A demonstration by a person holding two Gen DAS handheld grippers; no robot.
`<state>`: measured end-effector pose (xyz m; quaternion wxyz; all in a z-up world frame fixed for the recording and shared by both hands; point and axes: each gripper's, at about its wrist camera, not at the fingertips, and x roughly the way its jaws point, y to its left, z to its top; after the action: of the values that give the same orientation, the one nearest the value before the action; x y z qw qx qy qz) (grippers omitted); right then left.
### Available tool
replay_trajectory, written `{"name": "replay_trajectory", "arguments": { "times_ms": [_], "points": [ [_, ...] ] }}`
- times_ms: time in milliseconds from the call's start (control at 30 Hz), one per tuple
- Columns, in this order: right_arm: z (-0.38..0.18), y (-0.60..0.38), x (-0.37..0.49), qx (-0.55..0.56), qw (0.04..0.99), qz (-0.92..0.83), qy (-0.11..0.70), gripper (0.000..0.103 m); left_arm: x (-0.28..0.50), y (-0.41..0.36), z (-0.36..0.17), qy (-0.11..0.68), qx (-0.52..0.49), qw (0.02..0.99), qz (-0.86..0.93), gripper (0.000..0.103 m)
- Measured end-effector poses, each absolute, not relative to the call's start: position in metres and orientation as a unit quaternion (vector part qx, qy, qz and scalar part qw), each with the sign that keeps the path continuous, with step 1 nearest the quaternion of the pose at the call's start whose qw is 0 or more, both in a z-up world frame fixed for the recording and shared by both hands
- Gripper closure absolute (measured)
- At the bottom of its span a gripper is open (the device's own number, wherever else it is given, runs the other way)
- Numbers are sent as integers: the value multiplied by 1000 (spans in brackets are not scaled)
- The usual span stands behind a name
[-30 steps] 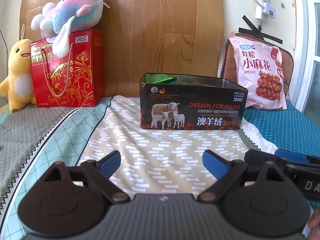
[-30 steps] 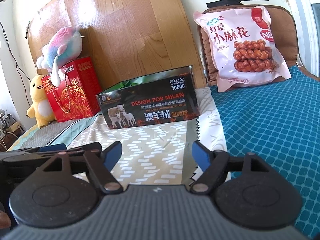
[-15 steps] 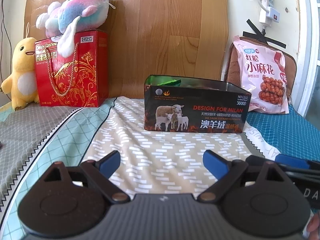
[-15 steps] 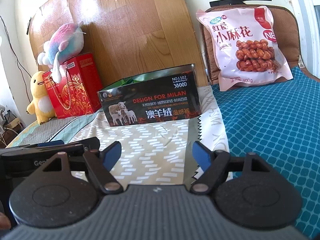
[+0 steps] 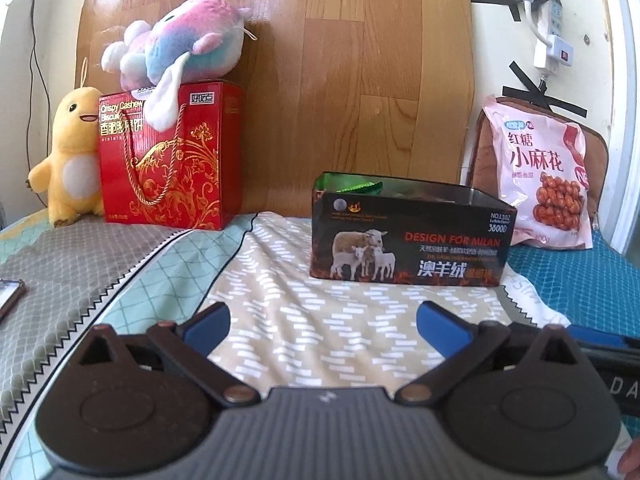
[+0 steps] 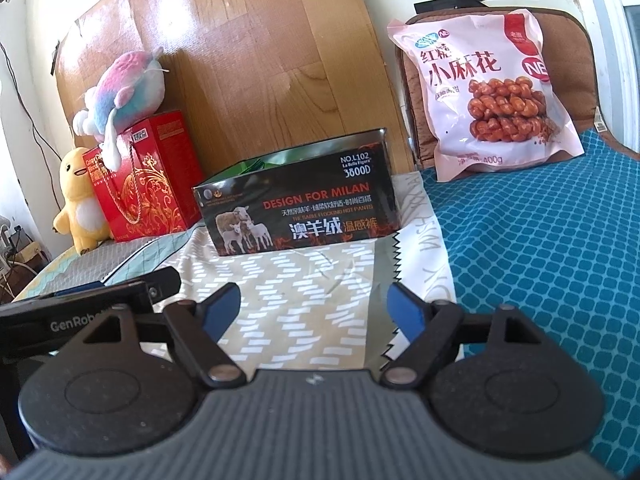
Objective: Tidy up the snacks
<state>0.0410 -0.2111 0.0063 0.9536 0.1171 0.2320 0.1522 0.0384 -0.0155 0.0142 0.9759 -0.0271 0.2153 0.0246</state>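
A black open tin [image 5: 408, 240] printed with sheep stands on the bed ahead of both grippers, with green packets [image 5: 356, 187] showing inside. A pink bag of twisted snacks [image 5: 548, 176] leans upright at the back right. A red cashew biscuit gift box [image 5: 168, 156] stands at the back left. My left gripper [image 5: 324, 322] hovers short of the tin, its jaws opening with nothing between them. My right gripper [image 6: 314, 306] is open and empty, also short of the tin [image 6: 296, 208], with the pink bag [image 6: 488, 92] farther off to the right.
A pink-blue plush [image 5: 180, 52] lies on the red box and a yellow plush [image 5: 70, 156] stands beside it. A wooden headboard [image 5: 360, 60] closes the back. A phone [image 5: 10, 294] lies at the left edge. Patterned bedding [image 5: 304, 320] lies under both grippers.
The left gripper's blue fingers have spread a little wider. Its view has tilted slightly, so the tin now sits farther right and looks smaller. The right view is almost unchanged.
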Motion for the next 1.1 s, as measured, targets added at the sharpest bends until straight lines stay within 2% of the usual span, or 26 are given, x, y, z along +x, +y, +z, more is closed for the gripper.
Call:
{"name": "replay_trajectory", "arguments": {
  "times_ms": [200,567,1100],
  "points": [
    [6,-210,40,114,954,154,231,20,38,-16,15,214,-24,976,32,0],
    [6,-212,41,120,953,155,230,20,24,-7,23,148,-43,985,72,0],
    [6,-210,42,113,953,158,233,20,37,-11,19,194,-7,978,72,0]
  ]
}}
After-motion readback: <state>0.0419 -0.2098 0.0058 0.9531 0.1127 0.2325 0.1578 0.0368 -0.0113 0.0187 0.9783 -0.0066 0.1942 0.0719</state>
